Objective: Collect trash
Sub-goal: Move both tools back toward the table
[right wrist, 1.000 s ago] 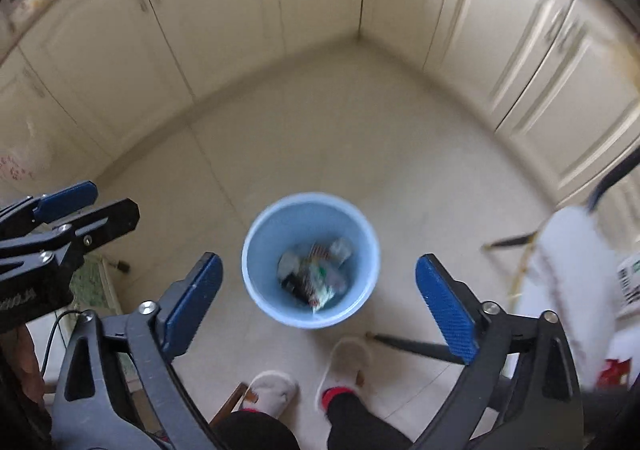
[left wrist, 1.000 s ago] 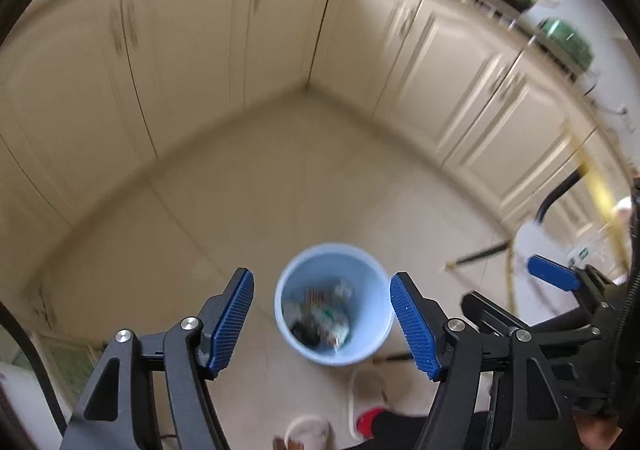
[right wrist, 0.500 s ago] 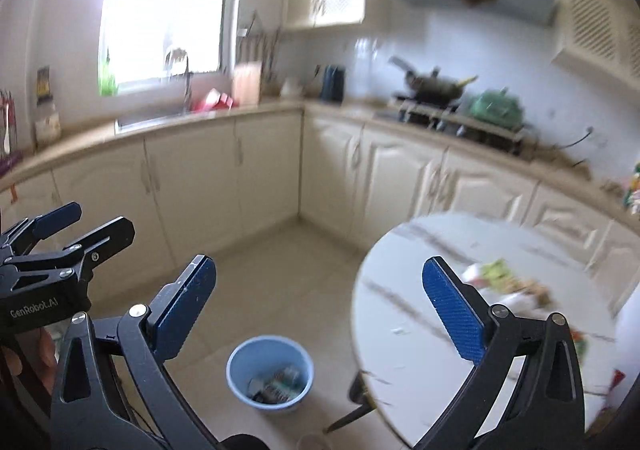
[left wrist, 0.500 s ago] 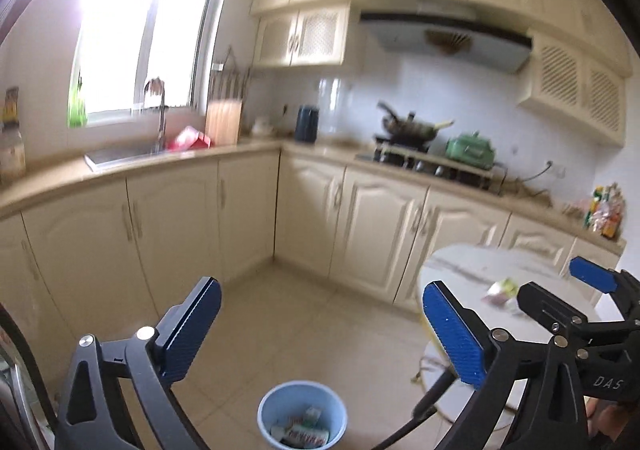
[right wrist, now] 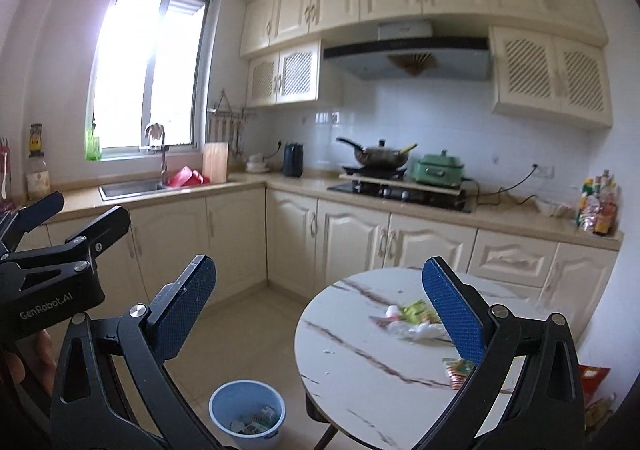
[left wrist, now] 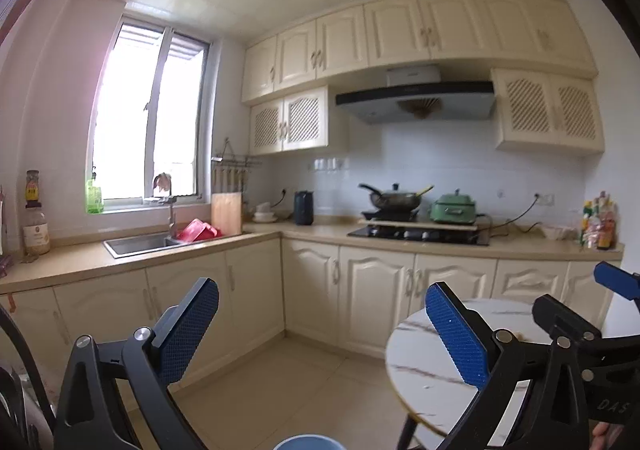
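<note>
A light blue bin (right wrist: 248,410) with several wrappers inside stands on the floor left of a round white marble table (right wrist: 360,354). On the table lie a green-yellow wrapper (right wrist: 416,309), crumpled white paper (right wrist: 418,331) and an orange wrapper (right wrist: 458,368). My right gripper (right wrist: 318,308) is open and empty, held above the table's near edge. My left gripper (left wrist: 322,330) is open wide and empty, pointing level across the kitchen; it also shows as the left gripper (right wrist: 76,214) at the right wrist view's left edge. Only the bin rim (left wrist: 308,444) shows in the left wrist view.
Cream base cabinets (right wrist: 352,234) run along two walls, with a sink (right wrist: 132,186) on the left and a hob with a wok (right wrist: 380,156) behind the table. A red packet (right wrist: 596,374) sits lower right beyond the table. Tiled floor (right wrist: 248,330) lies between bin and cabinets.
Both grippers rose from above the bin and tilted up from facing the floor to facing the kitchen. The left jaws widened. The table with trash came into view.
</note>
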### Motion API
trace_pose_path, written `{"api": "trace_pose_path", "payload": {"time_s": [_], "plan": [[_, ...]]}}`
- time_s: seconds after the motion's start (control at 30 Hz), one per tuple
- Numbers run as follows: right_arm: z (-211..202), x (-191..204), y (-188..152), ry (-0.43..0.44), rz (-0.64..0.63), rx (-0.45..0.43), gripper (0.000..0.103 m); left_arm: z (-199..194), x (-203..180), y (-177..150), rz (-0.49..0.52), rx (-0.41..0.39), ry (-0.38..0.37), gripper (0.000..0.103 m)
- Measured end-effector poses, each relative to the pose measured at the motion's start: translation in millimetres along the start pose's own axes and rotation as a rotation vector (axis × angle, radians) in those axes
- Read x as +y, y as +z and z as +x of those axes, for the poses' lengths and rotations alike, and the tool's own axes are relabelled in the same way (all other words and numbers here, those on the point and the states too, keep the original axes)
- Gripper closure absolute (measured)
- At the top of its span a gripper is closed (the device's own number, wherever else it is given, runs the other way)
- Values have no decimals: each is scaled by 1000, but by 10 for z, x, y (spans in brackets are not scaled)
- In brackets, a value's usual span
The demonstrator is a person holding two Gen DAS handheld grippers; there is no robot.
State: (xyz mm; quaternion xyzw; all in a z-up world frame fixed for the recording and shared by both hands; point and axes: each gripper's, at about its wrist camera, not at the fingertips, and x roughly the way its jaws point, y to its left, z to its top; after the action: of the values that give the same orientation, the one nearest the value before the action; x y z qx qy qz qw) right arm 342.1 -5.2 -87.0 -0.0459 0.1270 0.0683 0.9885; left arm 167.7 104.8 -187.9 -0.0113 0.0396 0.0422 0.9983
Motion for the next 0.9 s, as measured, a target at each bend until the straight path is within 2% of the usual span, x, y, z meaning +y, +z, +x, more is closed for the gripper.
{"api": "trace_pose_path", "payload": {"time_s": [0.17, 0.2, 0.4, 0.57, 0.67, 0.77, 0.8, 0.9], "plan": [[-212, -130, 2, -24, 9, -34, 0, -357, -25, -127, 15, -16, -26, 1], [-249, -156, 2, -26, 12, -36, 0, -563, 29, -113, 22, -13, -32, 1], [-353, -326, -33, -62, 36, -39, 0, -679, 45, 112, 40, -9, -57, 1], [-370, -537, -91, -101, 57, -33, 0, -359, -47, 322, 60, 17, -101, 1], [-364, -744, -176, -137, 86, -21, 0, -133, -159, 429, 67, 56, -171, 1], [-346, -1035, -268, -192, 123, 0, 0, 183, -293, 464, 54, 164, -310, 1], [-333, -1139, -298, -210, 138, 8, 0, 292, -334, 481, 45, 193, -331, 1], [-252, -1506, -438, -254, 204, 48, 0, 568, -480, 459, 69, 244, -331, 1]]}}
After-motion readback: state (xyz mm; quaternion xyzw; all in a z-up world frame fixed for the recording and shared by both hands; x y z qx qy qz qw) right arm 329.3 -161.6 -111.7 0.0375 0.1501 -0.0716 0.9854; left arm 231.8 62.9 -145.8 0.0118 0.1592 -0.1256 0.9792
